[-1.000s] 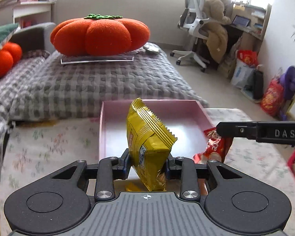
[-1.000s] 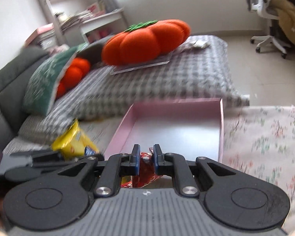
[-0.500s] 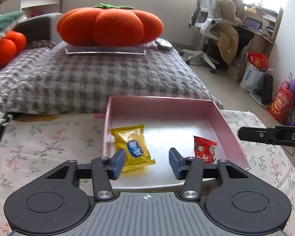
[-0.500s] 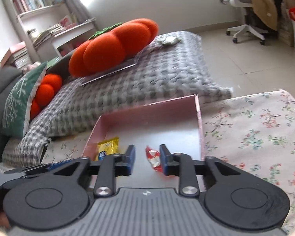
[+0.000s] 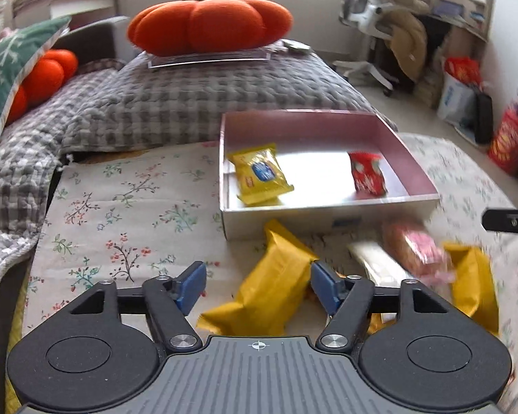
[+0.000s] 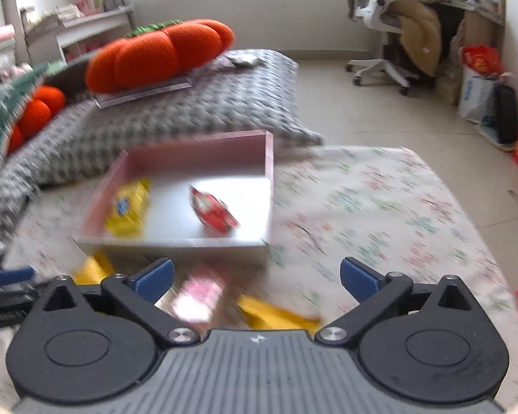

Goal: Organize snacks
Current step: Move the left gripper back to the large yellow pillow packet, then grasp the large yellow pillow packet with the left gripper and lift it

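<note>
Yellow packet [image 5: 276,286] is laid lengthwise toward the pink tray [image 5: 328,212], between the spread fingers of the left gripper [image 5: 257,284]; the right gripper [image 6: 257,277] is held wide apart, empty.

I am not seeing any words I can read. The blue spot on the yellow snack pack [image 5: 261,175] and the marks on the red snack pack [image 5: 366,176] are looking too blurry.
</note>
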Demonstrator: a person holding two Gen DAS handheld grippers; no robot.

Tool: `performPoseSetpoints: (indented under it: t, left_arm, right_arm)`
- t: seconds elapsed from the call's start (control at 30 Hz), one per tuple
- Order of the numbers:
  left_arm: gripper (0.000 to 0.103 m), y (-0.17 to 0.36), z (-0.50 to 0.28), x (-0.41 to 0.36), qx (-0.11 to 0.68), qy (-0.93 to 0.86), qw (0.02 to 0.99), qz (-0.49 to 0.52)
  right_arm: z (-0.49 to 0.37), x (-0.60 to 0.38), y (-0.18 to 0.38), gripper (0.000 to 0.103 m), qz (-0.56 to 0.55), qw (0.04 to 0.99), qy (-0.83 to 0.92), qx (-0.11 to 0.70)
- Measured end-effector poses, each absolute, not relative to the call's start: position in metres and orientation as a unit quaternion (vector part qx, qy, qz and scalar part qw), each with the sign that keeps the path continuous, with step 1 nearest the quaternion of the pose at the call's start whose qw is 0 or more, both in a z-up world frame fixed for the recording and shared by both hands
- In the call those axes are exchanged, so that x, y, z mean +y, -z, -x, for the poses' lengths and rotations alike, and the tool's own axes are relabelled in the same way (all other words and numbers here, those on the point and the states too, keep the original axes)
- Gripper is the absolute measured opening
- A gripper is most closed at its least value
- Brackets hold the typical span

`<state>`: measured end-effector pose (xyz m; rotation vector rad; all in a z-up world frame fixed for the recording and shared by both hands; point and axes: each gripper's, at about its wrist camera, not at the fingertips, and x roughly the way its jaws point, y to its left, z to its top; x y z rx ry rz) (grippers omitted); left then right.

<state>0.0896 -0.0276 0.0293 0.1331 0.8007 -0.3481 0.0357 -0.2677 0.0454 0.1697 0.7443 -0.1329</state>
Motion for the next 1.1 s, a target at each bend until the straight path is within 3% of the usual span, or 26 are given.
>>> performPoseSetpoints:
  t: [0.13, 0.33, 0.83, 1.1]
  left_arm:
    - [0.07, -0.019, -0.088, -0.034, 0.397, 0.177, 0.896, -0.087]
    - [0.073, -0.009, -0.093, -0.035, 0.407, 0.184, 0.89, -0.094]
    - [0.073, 0.009, -0.106, -0.042, 0.415, 0.199, 0.882, -0.104]
    - [0.068, 0.021, -0.114, -0.05, 0.415, 0.199, 0.879, -0.129]
  right_arm:
    - [-0.024, -0.283, -0.018, 0.102, -0.08, 0.903, 0.112, 0.407]
    - [-0.032, -0.307, -0.006, 0.102, -0.176, 0.874, 0.124, 0.435]
    - [-0.036, -0.284, 0.01, 0.098, -0.158, 0.857, 0.09, 0.482]
    - [-0.037, -0.282, 0.016, 0.071, -0.171, 0.85, 0.076, 0.493]
